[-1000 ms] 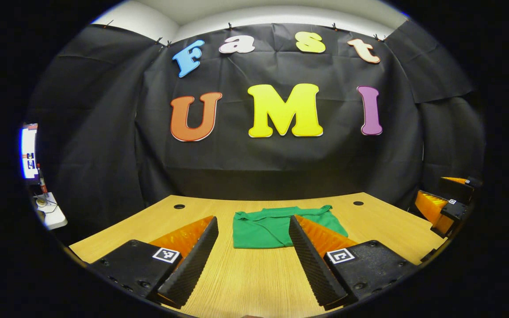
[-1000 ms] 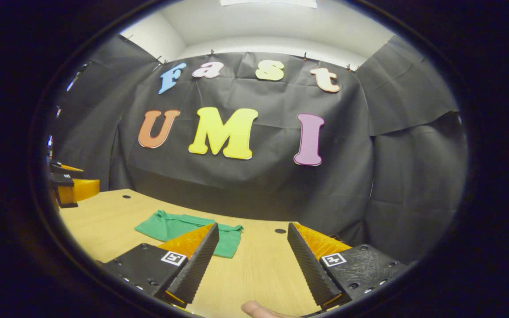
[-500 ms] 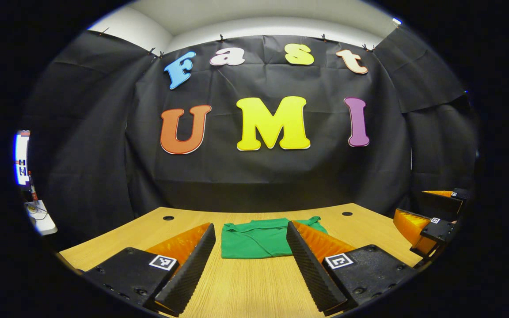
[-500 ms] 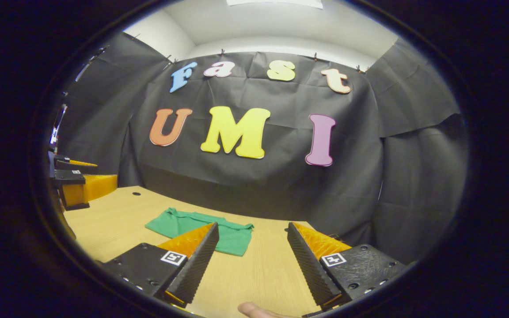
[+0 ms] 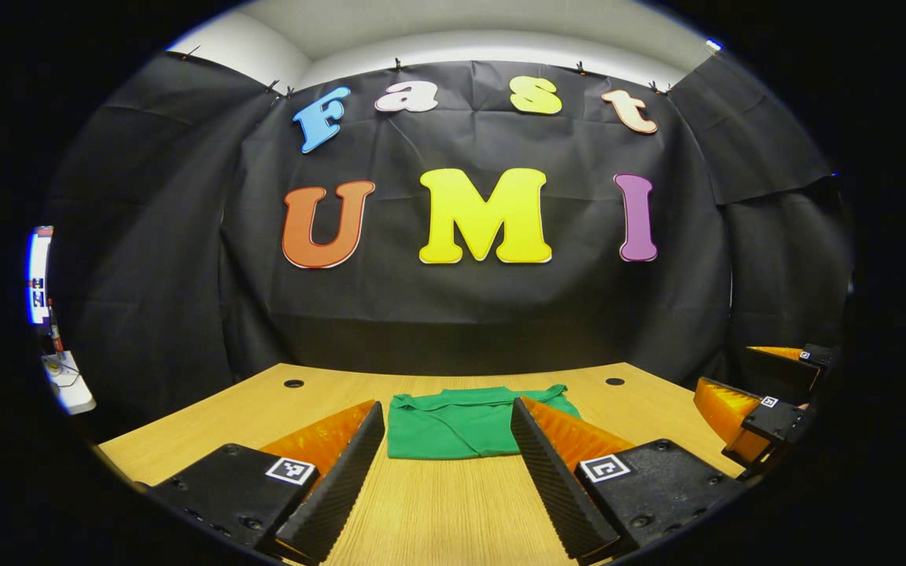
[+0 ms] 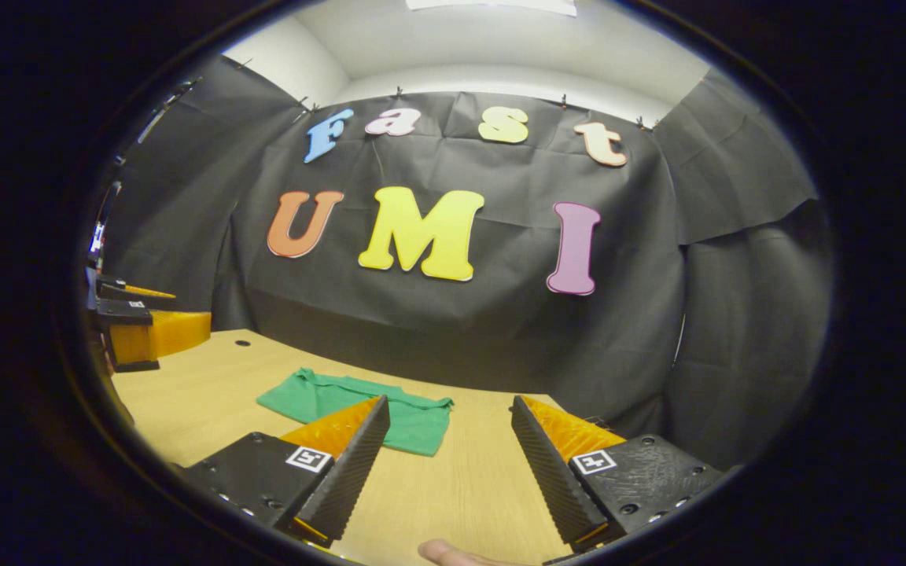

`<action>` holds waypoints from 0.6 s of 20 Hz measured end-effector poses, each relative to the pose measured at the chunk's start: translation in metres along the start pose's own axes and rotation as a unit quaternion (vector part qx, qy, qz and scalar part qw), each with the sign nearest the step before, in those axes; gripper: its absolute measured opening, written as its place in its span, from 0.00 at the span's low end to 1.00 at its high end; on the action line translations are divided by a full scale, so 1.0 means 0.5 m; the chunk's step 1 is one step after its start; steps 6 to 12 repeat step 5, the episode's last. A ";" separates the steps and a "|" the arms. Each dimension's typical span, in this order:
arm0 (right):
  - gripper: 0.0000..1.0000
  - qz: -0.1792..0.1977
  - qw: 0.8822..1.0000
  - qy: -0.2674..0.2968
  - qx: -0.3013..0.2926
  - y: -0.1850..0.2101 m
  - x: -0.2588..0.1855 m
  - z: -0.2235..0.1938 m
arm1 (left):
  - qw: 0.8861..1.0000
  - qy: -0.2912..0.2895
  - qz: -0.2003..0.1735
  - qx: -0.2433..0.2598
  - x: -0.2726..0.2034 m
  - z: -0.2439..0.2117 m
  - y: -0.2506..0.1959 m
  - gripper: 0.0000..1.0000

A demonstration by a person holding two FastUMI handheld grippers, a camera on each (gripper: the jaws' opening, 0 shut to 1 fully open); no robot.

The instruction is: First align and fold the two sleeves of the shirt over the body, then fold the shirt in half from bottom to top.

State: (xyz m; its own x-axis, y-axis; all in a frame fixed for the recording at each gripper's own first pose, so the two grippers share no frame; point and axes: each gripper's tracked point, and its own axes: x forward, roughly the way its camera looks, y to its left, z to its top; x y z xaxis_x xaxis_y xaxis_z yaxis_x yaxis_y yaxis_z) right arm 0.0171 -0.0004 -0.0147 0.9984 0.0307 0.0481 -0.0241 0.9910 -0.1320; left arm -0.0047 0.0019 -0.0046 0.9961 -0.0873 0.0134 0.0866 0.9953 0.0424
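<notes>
A green shirt (image 5: 453, 423) lies folded into a compact rectangle on the wooden table (image 5: 437, 503), its collar toward the far edge. In the left gripper view my left gripper (image 5: 447, 417) hovers open in front of it, fingers wide apart, nothing between them. The right gripper view has the same shirt (image 6: 414, 420) to the left of centre, with my right gripper (image 6: 448, 410) open above bare wood, apart from the cloth. The other gripper appears at the right edge of the left gripper view (image 5: 760, 401) and at the left edge of the right gripper view (image 6: 142, 330).
Two round cable holes (image 5: 293, 384) (image 5: 615, 381) sit near the table's far edge, beside the black cloth wall. A lit screen (image 5: 38, 275) and a small white stand (image 5: 68, 381) are off to the left. A fingertip (image 6: 453, 553) shows at the bottom of the right gripper view.
Both grippers have drawn back and risen slightly from the shirt, which now looks smaller and farther. Both stay open. The shirt has not moved.
</notes>
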 end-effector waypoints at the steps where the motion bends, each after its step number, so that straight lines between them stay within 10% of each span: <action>1: 0.97 0.000 1.000 0.001 -0.001 -0.001 0.001 -0.002 | 1.000 0.002 -0.003 0.000 0.001 -0.002 -0.003 1.00; 12: 0.95 0.000 1.000 -0.005 -0.002 0.003 -0.002 0.004 | 1.000 0.000 -0.003 0.004 -0.002 0.000 -0.006 1.00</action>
